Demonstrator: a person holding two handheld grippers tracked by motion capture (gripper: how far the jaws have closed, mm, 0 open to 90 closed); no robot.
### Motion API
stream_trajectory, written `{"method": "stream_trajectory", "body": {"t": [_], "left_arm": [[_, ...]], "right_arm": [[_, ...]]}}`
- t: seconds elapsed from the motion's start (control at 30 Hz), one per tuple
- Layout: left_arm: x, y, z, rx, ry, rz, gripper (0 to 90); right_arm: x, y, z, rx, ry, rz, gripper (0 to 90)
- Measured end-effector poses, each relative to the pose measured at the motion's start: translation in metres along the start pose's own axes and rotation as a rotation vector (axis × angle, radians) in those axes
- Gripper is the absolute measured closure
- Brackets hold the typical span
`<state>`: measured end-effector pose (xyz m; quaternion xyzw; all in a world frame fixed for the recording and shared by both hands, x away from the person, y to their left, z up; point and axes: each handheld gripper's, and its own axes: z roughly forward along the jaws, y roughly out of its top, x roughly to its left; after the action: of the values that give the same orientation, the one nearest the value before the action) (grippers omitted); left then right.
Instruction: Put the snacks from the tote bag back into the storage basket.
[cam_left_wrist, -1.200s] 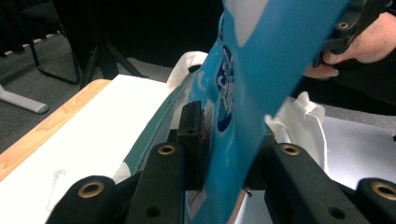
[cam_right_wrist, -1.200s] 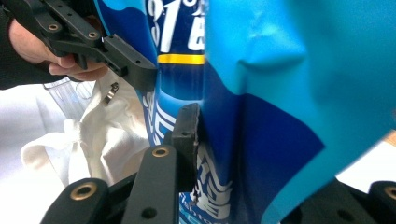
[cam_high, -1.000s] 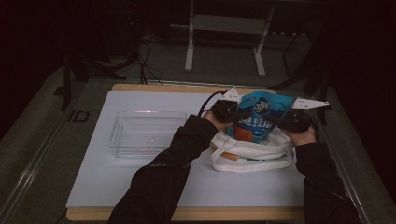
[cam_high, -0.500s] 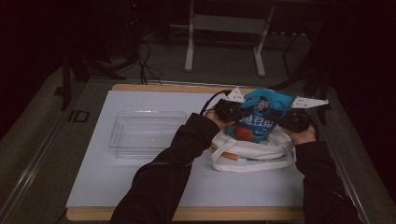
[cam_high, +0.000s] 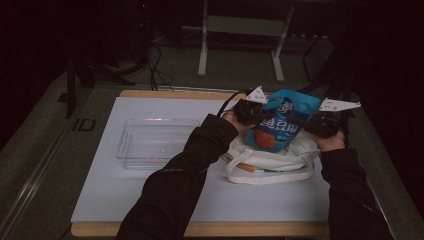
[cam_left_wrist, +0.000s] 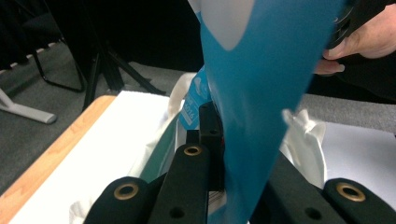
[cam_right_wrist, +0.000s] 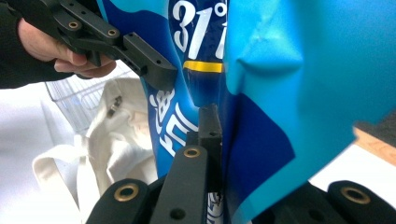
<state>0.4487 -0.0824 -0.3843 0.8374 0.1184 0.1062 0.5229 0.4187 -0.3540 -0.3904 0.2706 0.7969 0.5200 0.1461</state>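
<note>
A dim room surrounds a white-covered tabletop (cam_high: 125, 200) with wooden edging. Toward its far right corner, a glossy blue snack bag (cam_high: 280, 125) is held upright above a cream cloth tote bag (cam_high: 272, 165). The left gripper (cam_high: 248, 111) pinches the bag's left side; the right gripper (cam_high: 320, 124) pinches its right. A clear plastic tray (cam_high: 155, 142) sits empty toward the left edge. Judging by this, the snack is out of the tote but not yet placed anywhere.
</note>
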Motion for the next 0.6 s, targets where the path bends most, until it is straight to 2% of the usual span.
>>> {"method": "stream_trajectory", "body": {"t": [0.43, 0.6], "left_arm": [[0.000, 0.026, -0.026, -0.026, -0.010, 0.041, 90.0], [0.001, 0.034, -0.039, -0.038, -0.019, 0.044, 90.0]], "right_arm": [[0.010, 0.032, -0.013, -0.025, 0.005, -0.039, 88.9], [0.015, 0.046, -0.016, -0.032, 0.015, -0.057, 88.9]]}}
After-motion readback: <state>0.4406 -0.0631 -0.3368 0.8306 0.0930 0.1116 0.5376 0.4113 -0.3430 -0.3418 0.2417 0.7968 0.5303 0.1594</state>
